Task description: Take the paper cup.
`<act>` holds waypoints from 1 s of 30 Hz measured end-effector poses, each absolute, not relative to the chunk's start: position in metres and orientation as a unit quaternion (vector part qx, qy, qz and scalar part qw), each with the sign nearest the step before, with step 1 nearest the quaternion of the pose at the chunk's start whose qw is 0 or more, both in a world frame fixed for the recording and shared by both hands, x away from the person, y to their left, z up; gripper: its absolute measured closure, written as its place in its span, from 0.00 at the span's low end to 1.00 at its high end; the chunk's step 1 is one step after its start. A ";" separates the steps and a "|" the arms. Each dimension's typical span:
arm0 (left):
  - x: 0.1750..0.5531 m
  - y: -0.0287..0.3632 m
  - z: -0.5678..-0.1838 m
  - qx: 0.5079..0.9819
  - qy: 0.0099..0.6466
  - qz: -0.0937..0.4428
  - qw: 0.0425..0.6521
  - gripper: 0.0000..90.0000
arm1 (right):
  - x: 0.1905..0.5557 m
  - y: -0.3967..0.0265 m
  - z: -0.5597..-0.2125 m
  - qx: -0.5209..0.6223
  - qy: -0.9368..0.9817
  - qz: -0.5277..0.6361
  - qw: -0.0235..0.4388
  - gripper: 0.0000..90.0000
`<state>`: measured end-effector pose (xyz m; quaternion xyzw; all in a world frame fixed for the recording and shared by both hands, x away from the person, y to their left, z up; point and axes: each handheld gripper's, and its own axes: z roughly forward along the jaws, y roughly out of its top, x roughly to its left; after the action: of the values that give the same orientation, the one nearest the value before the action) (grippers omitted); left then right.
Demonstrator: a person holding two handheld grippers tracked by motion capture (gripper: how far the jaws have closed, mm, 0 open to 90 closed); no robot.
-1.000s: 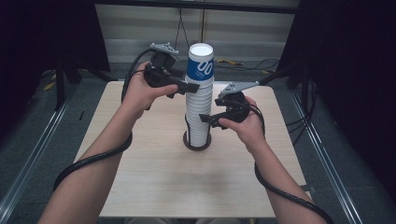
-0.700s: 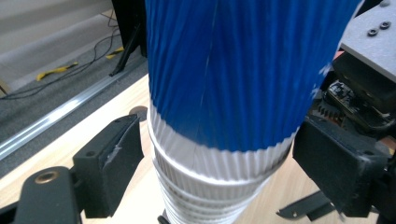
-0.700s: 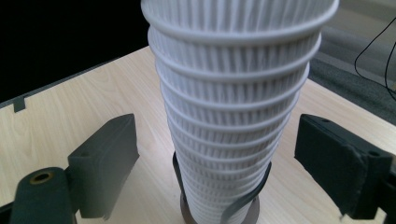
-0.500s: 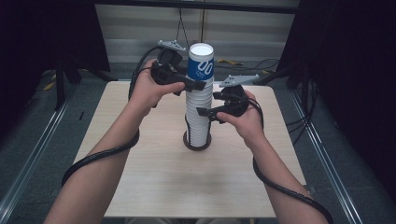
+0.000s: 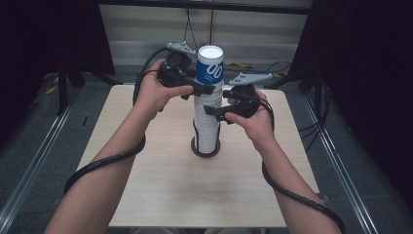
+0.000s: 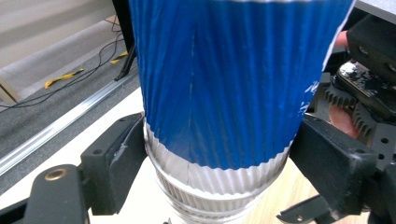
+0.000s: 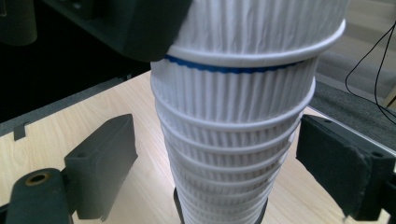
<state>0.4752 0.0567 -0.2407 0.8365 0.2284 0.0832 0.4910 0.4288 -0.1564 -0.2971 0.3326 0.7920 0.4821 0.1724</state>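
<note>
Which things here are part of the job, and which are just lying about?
In the job:
- top cup, blue, left gripper closing on its lower edge
- cup stack, white, between the open jaws of the right gripper
- dark base ring under the stack
- table

Lying about:
- cables on the floor beyond the table
- yellow-black tape on the floor

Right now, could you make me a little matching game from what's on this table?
Things:
1. top cup
2. cup stack
3. left gripper
4. right gripper

States:
A. white ribbed cups, upright in a dark ring
B. jaws apart around the stack's middle
C. blue sleeve, white rim
D. jaws closing in under the blue cup's lower edge

Pairs: 1-C, 2-A, 3-D, 4-B
</note>
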 end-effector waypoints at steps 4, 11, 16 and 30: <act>0.474 0.056 -0.240 0.838 0.227 0.081 0.489 0.21 | 0.429 -0.156 -0.295 0.332 0.789 0.486 0.177 0.13; 0.473 0.057 -0.236 0.842 0.236 0.076 0.478 0.23 | 0.429 -0.156 -0.292 0.332 0.785 0.491 0.181 0.13; 0.471 0.056 -0.233 0.847 0.228 0.090 0.472 0.24 | 0.429 -0.155 -0.292 0.333 0.786 0.489 0.181 0.13; 0.471 0.059 -0.235 0.834 0.228 0.083 0.496 0.27 | 0.430 -0.154 -0.293 0.342 0.779 0.492 0.185 0.12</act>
<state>0.4711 0.0590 -0.2346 0.8336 0.2281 0.0834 0.4961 0.4301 -0.1542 -0.2926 0.3423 0.7788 0.4920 0.1850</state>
